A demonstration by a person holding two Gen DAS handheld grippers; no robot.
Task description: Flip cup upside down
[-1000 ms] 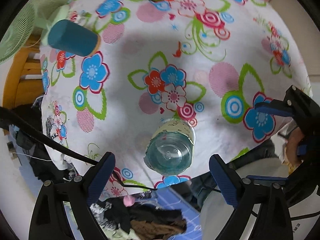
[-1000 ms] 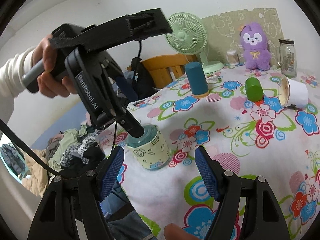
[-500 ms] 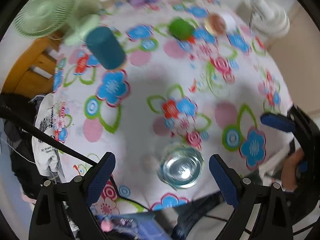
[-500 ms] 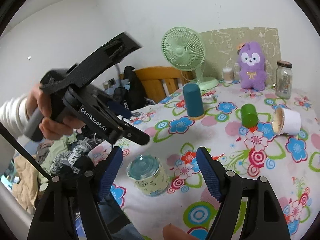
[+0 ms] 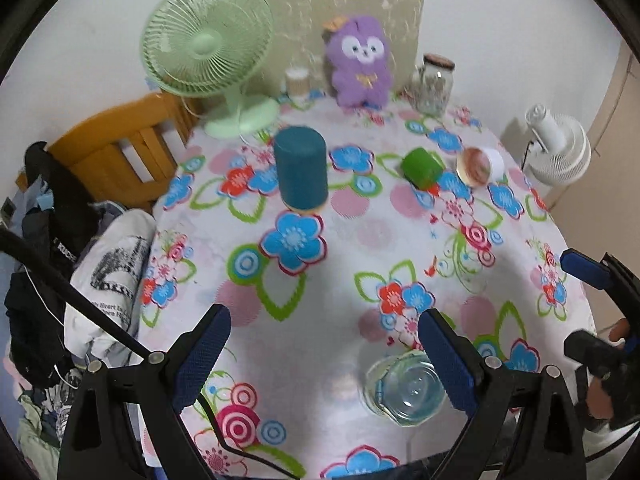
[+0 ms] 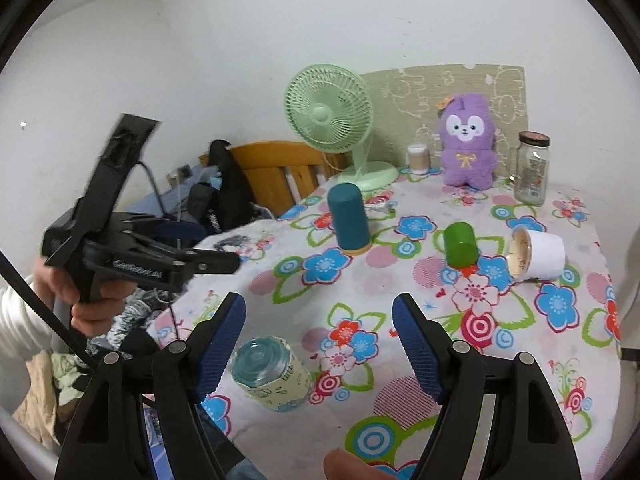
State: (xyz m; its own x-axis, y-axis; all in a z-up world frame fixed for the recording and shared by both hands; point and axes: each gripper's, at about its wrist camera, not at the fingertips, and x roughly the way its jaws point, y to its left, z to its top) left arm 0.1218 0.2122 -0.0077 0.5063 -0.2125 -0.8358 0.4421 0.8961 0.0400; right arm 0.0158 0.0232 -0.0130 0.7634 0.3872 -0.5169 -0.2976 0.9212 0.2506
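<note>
A glass cup with a pale green patterned sleeve stands upside down near the table's front edge, its clear base facing up. It also shows in the left wrist view, just beside the right finger. My left gripper is open and empty, pulled back above the table's front. It shows from the side in the right wrist view, held off the table's left edge. My right gripper is open and empty, with the cup just beside its left finger.
A teal cup stands upside down mid-table. A green cup and a white cup lie on their sides at the right. A green fan, purple plush, glass jar and small container stand at the back. A wooden chair stands left.
My left gripper has drawn back and tilted up from over the cup, leaving it standing upside down. The right gripper has pulled back a little.
</note>
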